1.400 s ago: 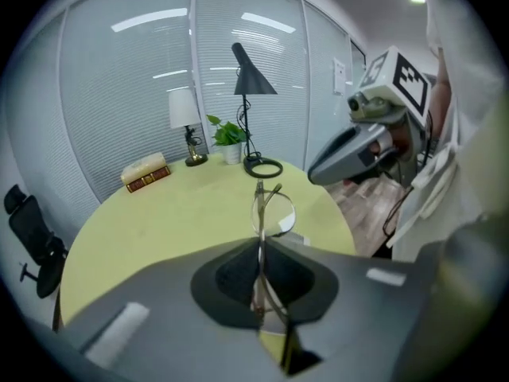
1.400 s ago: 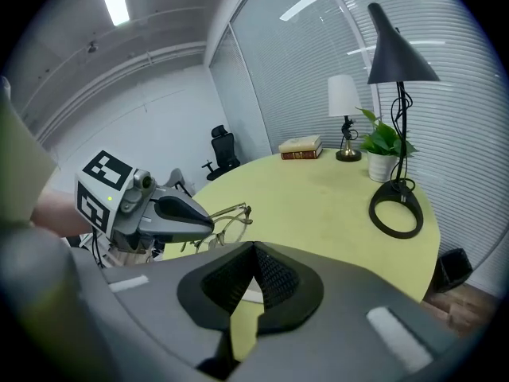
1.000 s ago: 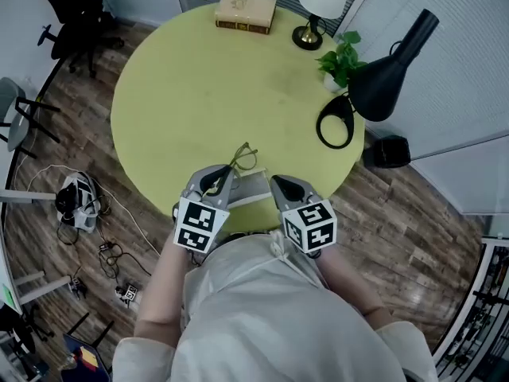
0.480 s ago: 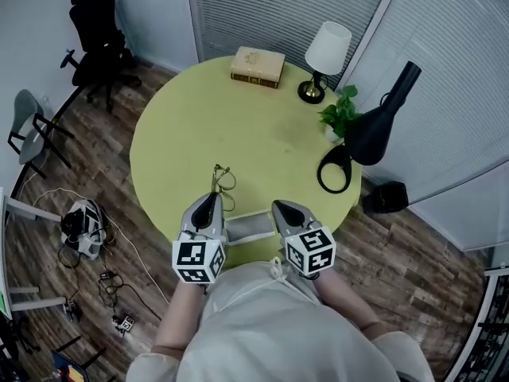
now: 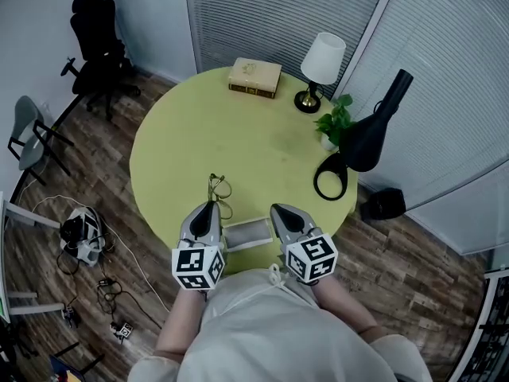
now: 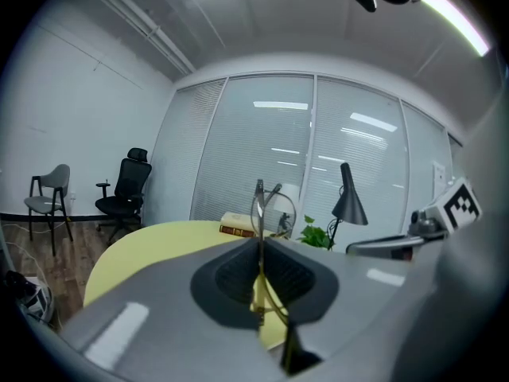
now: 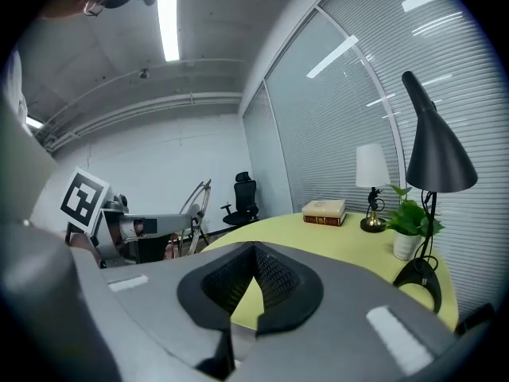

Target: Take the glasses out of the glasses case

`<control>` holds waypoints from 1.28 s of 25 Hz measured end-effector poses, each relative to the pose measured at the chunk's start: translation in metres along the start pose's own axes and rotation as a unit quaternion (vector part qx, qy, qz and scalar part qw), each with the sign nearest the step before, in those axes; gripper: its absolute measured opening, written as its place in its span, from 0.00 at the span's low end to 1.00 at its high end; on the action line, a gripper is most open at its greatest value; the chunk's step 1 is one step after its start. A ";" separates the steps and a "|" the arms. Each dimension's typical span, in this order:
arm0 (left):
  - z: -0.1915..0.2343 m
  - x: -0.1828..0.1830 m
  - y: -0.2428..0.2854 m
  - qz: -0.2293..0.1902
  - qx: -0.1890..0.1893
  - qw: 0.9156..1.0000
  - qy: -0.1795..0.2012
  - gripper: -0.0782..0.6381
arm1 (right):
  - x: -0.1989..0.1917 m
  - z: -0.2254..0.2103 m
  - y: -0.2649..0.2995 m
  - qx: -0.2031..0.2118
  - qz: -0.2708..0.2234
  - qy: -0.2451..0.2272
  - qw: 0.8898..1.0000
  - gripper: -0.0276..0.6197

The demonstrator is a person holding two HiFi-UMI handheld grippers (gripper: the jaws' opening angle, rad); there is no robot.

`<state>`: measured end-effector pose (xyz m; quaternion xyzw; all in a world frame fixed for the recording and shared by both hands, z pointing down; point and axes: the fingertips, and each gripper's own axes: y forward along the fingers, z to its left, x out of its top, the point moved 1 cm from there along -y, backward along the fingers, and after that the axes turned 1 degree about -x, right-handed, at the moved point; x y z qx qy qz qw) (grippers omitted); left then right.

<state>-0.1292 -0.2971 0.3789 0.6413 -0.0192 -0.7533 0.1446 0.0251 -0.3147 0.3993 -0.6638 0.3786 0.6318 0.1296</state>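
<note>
Left gripper view: left gripper [image 6: 258,247] jaws pinched on thin temple of glasses [image 6: 269,207], lenses upright over counter [image 5: 238,134], outside open glasses case [image 5: 248,231]. Right gripper [image 7: 254,247] jaws together, empty, beside case. Wire frame likely light, bendy, fragile; grip temple near hinge, gently, never lenses.

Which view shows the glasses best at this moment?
The left gripper view: the glasses stand close up, pinched in the shut jaws of the left gripper. The head view shows them small; the right gripper view, only a thin frame at its left.
</note>
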 end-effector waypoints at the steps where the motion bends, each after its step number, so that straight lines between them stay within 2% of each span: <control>1: -0.002 0.000 0.000 0.000 -0.001 1.000 0.003 0.13 | 0.000 0.000 -0.001 0.000 0.001 -0.003 1.000 0.04; 10: -0.013 0.001 -0.003 -0.001 -0.006 0.999 0.042 0.13 | 0.008 0.004 -0.010 -0.007 -0.008 -0.032 0.999 0.04; 16: -0.018 0.002 -0.003 -0.004 -0.008 0.998 0.057 0.12 | 0.016 0.014 -0.011 0.018 -0.026 -0.042 0.999 0.04; 21: -0.024 0.004 -0.004 -0.005 -0.012 0.997 0.073 0.13 | 0.017 0.016 -0.012 0.021 -0.030 -0.042 0.998 0.04; 32: -0.025 0.001 0.002 -0.003 -0.017 0.997 0.077 0.13 | 0.017 0.013 -0.009 0.018 -0.030 -0.042 0.998 0.04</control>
